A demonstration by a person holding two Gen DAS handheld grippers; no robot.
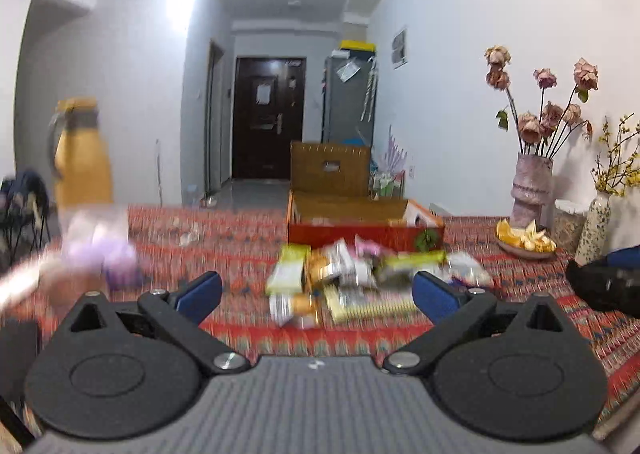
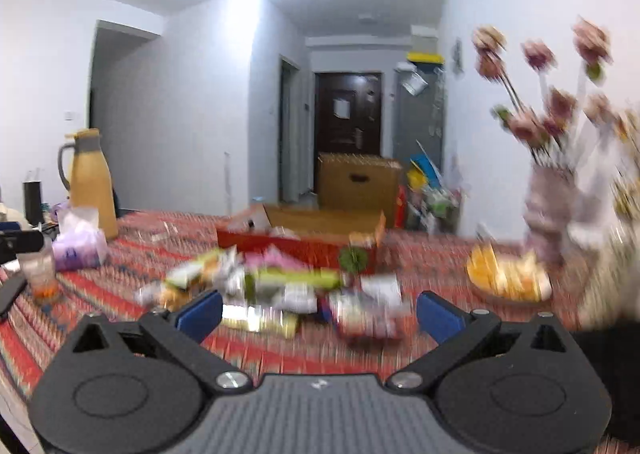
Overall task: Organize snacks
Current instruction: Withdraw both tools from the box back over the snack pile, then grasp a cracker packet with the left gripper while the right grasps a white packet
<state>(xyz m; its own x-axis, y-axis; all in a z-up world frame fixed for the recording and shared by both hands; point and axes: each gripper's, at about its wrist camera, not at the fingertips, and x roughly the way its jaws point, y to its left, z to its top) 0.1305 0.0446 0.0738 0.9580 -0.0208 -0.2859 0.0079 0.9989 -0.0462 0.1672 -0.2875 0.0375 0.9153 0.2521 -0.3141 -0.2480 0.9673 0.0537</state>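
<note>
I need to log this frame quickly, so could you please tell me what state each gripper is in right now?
Left gripper: open, holding nothing.
Right gripper: open, holding nothing.

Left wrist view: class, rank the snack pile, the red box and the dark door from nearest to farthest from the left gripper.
1. Snack pile, on the tablecloth just ahead of the left gripper.
2. Red box, directly behind the pile.
3. Dark door, at the hallway's end.
</note>
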